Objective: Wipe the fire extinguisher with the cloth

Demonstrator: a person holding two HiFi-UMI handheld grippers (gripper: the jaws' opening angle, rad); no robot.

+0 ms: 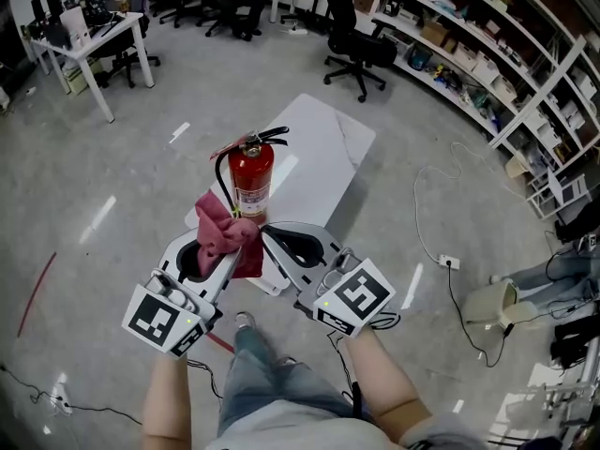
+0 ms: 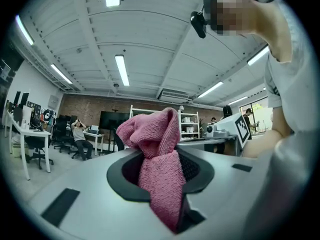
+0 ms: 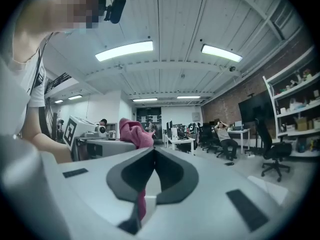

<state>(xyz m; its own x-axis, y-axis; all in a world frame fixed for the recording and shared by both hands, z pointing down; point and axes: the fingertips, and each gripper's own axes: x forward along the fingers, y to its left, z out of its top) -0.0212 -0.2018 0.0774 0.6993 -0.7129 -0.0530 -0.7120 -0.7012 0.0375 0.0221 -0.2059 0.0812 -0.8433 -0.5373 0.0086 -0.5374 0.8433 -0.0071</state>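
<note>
While left gripper (image 2: 161, 156) fingers pinch the cloth (image 1: 223, 231), right gripper (image 3: 154, 153) fingers meet — empty.

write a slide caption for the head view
Left gripper, jaws shut on a pink cloth, next to the upright red fire extinguisher on a white table.

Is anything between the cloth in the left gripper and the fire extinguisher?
Nothing visible does. The cloth, clamped in the left gripper, sits close in front of the fire extinguisher; the shut, empty right gripper is off to the cloth's right.
</note>
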